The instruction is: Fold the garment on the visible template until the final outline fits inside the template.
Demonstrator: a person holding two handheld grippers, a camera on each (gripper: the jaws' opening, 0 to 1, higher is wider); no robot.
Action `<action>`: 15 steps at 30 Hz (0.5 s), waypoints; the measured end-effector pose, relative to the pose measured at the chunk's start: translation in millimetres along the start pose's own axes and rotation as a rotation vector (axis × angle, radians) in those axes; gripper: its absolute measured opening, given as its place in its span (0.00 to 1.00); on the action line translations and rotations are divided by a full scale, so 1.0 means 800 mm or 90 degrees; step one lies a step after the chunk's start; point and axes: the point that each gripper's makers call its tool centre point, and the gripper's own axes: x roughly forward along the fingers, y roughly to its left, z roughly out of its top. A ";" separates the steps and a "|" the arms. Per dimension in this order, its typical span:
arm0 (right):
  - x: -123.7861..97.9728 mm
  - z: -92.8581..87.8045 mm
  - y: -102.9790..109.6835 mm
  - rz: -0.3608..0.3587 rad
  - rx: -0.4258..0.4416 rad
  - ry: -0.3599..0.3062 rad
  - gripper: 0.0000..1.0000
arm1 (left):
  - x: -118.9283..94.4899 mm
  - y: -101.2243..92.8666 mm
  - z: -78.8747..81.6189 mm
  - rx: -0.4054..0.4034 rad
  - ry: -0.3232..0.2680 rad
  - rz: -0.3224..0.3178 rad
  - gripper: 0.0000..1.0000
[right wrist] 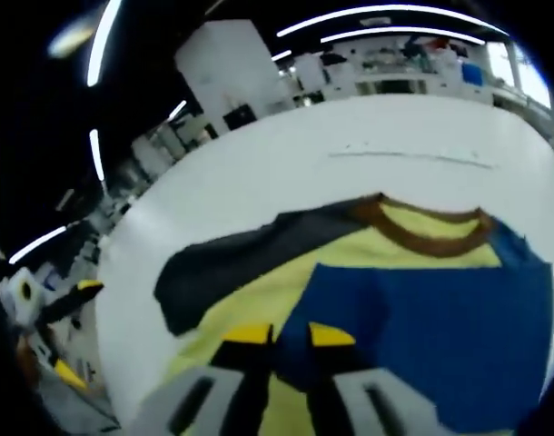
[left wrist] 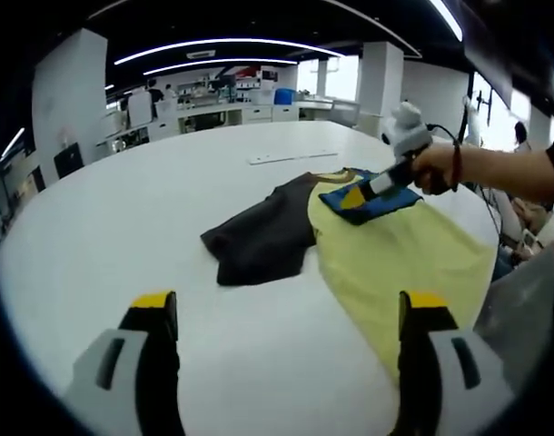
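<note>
Left gripper [left wrist: 286,313] wide open above white table [left wrist: 150,200]. Right gripper [right wrist: 281,338] pinching blue sleeve [right wrist: 431,318] folded over yellow garment [left wrist: 395,250]; dark sleeve [left wrist: 259,238] spread out.

No text, label, brand or number can be read anywhere here.

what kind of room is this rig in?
Likely an open-plan office or lab. A large white table holds the T-shirt, long desks with equipment line the back, and curved strip lights run across a dark ceiling.
</note>
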 end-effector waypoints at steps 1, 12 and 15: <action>-0.002 0.001 -0.004 -0.008 -0.009 -0.004 0.18 | 0.000 0.000 0.001 0.001 -0.001 0.000 0.99; -0.021 -0.021 -0.017 -0.076 -0.037 0.007 0.31 | 0.001 -0.004 0.002 0.008 -0.002 0.000 0.99; -0.022 -0.025 -0.021 -0.097 -0.044 0.009 0.29 | 0.002 -0.003 0.001 0.012 0.001 0.001 0.99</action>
